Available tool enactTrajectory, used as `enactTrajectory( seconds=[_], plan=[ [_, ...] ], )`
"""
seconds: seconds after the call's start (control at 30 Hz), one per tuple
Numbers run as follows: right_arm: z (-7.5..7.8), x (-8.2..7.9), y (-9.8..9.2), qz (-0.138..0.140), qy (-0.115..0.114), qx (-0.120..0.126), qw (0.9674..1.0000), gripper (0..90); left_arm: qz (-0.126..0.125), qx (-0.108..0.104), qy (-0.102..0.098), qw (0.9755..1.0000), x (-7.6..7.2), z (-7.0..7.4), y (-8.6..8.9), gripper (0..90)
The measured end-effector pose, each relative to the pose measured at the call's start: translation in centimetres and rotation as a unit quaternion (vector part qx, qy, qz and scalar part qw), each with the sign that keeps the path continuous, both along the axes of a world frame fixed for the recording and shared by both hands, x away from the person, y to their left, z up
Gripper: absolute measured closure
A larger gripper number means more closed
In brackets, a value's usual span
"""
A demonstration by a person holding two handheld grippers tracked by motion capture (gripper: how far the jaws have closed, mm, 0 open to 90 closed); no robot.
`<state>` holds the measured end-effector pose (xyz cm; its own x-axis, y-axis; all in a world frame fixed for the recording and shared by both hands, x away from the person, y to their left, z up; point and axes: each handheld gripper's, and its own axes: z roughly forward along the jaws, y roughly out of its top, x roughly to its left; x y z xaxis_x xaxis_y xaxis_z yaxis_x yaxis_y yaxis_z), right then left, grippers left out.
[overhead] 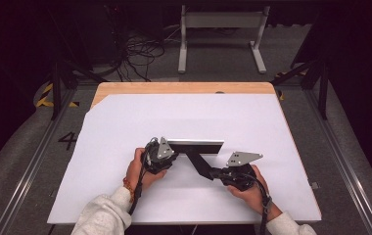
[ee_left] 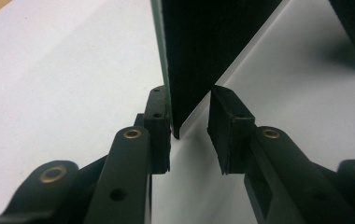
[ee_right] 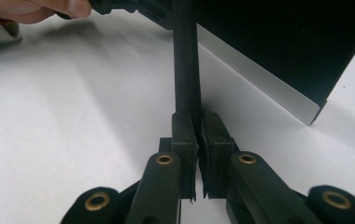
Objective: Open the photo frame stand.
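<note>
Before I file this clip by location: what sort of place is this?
Probably a lab or recording workspace: a white-covered table inside metal floor rails, loose cables on the grey floor, dark surroundings.

Numeral "4" on floor [overhead: 68, 140]

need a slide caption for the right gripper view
Right gripper with its fingers shut on a thin black panel standing on edge on the white table.
</note>
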<state>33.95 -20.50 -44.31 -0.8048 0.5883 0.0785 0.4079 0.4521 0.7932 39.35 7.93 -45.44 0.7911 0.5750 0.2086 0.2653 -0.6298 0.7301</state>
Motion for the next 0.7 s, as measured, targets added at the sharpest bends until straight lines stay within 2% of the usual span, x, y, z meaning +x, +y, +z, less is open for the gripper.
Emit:
enactTrajectory(
  seconds=[0.13,0.43,0.7],
  plan=[
    [0.0,-0.1,0.0,0.0,0.001,0.001,1.0,86.5,0.003,0.0,-0.004,1.0,0.0,0.0,0.0,71.8],
    [0.0,-0.1,0.0,0.0,-0.002,-0.001,1.0,86.1,0.003,-0.012,0.006,0.9999,0.2,0.0,0.6,73.1],
    [0.2,-0.3,-0.2,-0.003,-0.007,-0.004,1.0,86.0,0.005,-0.037,0.002,0.9993,-0.1,0.9,1.7,68.2]
  ],
)
